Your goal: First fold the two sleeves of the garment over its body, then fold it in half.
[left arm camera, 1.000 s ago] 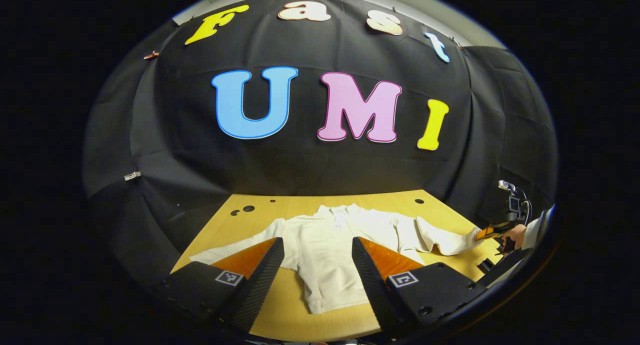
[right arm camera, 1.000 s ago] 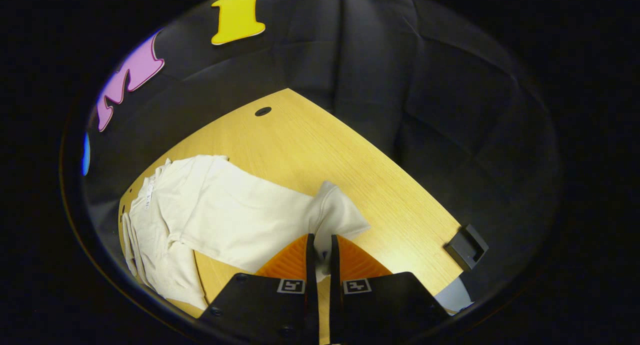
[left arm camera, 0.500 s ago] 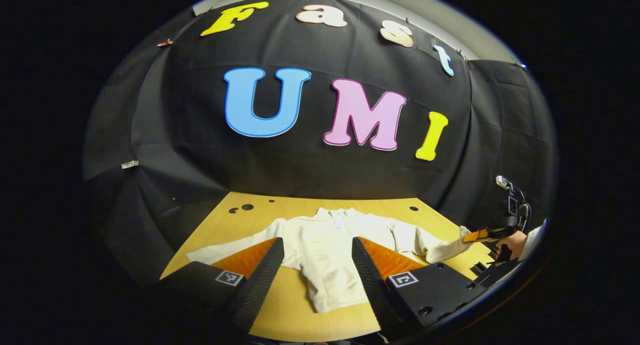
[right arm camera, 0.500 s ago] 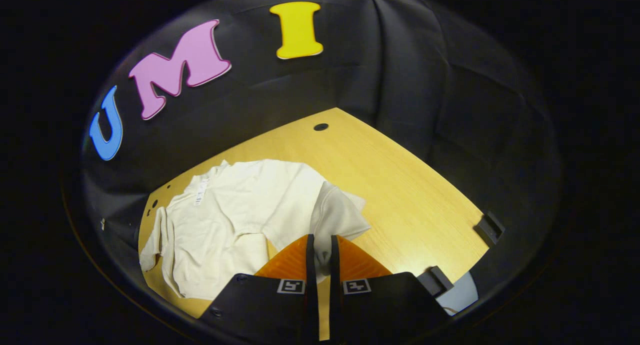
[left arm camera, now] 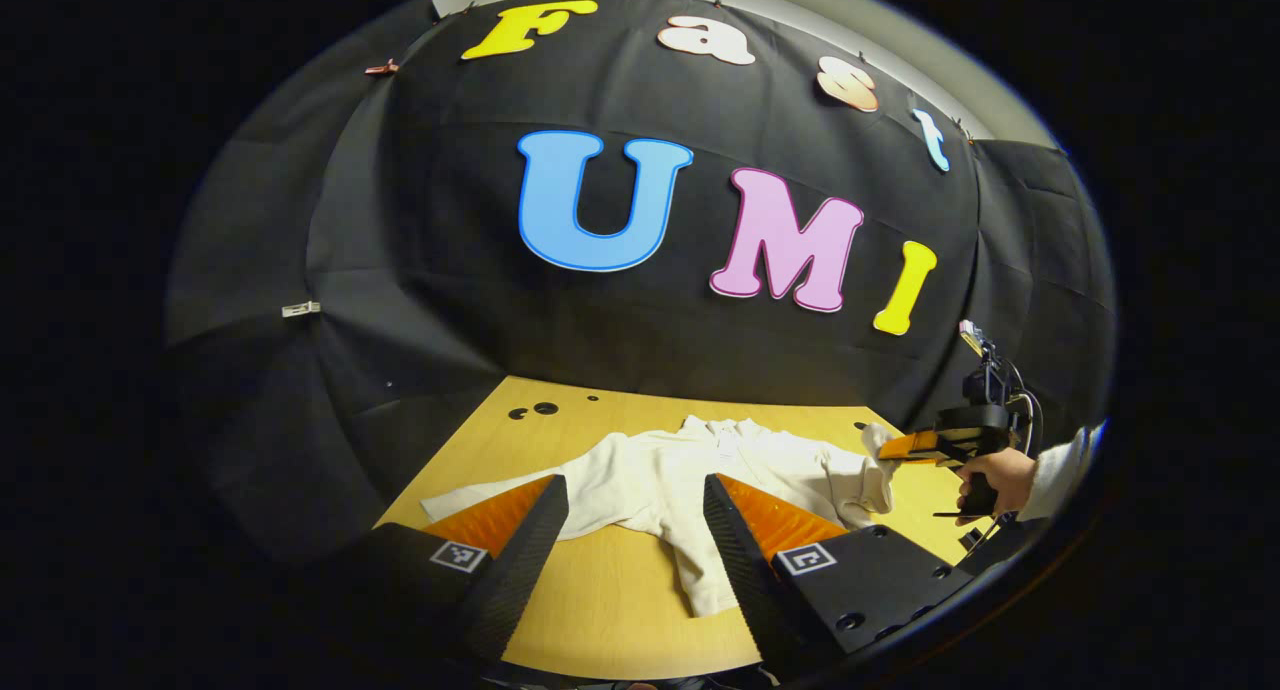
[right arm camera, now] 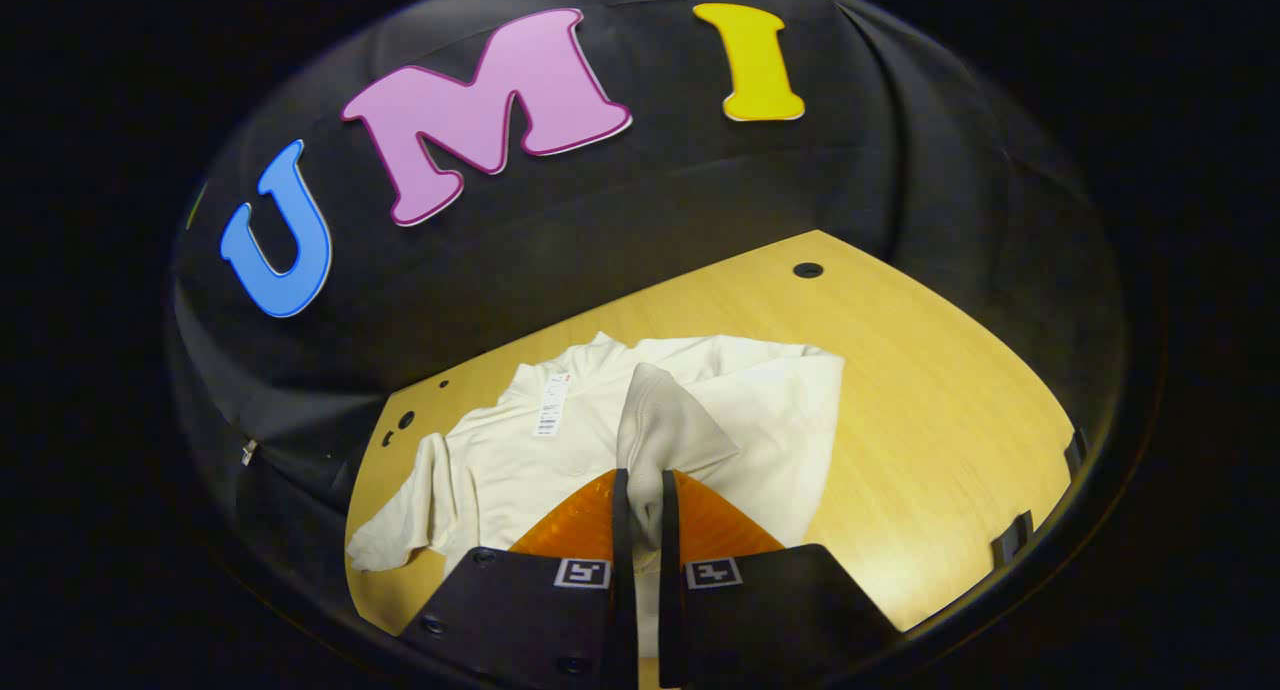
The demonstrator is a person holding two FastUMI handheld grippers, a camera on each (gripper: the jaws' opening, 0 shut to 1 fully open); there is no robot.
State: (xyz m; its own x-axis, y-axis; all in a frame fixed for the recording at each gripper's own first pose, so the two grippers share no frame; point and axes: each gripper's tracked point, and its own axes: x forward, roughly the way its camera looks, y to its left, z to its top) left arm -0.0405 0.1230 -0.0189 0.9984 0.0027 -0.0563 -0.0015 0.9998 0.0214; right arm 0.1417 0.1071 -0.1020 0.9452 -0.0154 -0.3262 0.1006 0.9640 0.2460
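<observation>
Garment (right arm camera: 770, 410): cream long-sleeved top, lies flat on the wooden table (right arm camera: 930, 420), collar toward the booth wall, hem toward the near table edge. A white tag (right arm camera: 550, 405) shows inside the collar.

Right gripper (right arm camera: 640, 510): jaws together, clamped on the cuff of one sleeve (right arm camera: 660, 430). In the right gripper view the pinched cuff stands up from between the fingers, and the sleeve hangs over the garment's body, above the chest and just beside the collar tag. In the left gripper view the same gripper (left arm camera: 905, 447) is seen farther off, at the garment's far side from the spread sleeve, held by a hand (left arm camera: 985, 478) in a light sleeve; the lifted cuff (left arm camera: 878, 438) is raised off the table there.

Left gripper (left arm camera: 635, 530): jaws wide apart, holding nothing, in the air on the hem side of the garment. Between its fingers the left gripper view shows the body of the garment (left arm camera: 690, 470) and bare table in front of the hem.

Other sleeve (left arm camera: 490, 490): spread flat on the table, reaching out from the garment's body away from the right gripper, not folded. In the right gripper view its end (right arm camera: 400, 530) lies near the table edge.

Small dark holes (left arm camera: 533, 410) in the table top lie beyond the spread sleeve, toward the wall; one more hole (right arm camera: 807, 270) lies beyond the garment's shoulder on the opposite side.
</observation>
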